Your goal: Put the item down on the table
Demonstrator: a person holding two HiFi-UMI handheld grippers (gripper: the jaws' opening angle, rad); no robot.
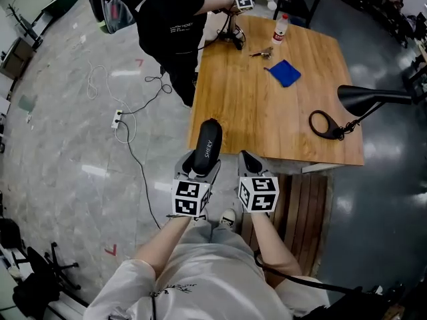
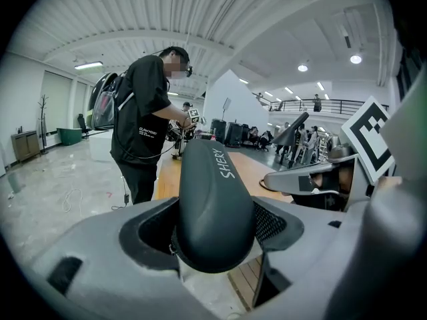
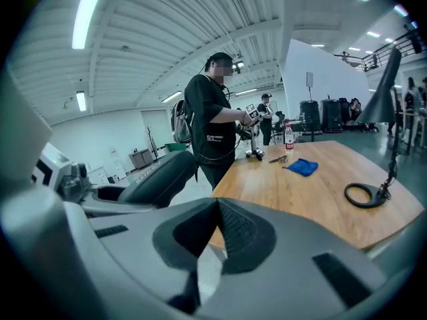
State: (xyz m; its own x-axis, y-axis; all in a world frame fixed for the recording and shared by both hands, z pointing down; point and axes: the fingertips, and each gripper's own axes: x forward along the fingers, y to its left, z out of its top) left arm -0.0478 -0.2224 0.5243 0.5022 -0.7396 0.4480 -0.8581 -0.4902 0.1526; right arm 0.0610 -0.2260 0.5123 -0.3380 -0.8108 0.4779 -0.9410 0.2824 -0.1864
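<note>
Black case (image 1: 208, 145) wedged between left gripper (image 1: 200, 169) fingers (image 2: 280, 222), wide-spread, nose pointing 12 o'clock; right gripper (image 1: 250, 164), 3 o'clock of it, pinched together, empty.

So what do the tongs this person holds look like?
Both the left tongs and right tongs are light grey with dark textured pads, each carrying a white cube of black square markers. The person wears a pale short-sleeved shirt.

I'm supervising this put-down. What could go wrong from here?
The left gripper grips the black case by one end only, so it could pivot or slip. In the head view only the case's tip reaches the wooden table's near left corner; released there, it might tip off the edge.
</note>
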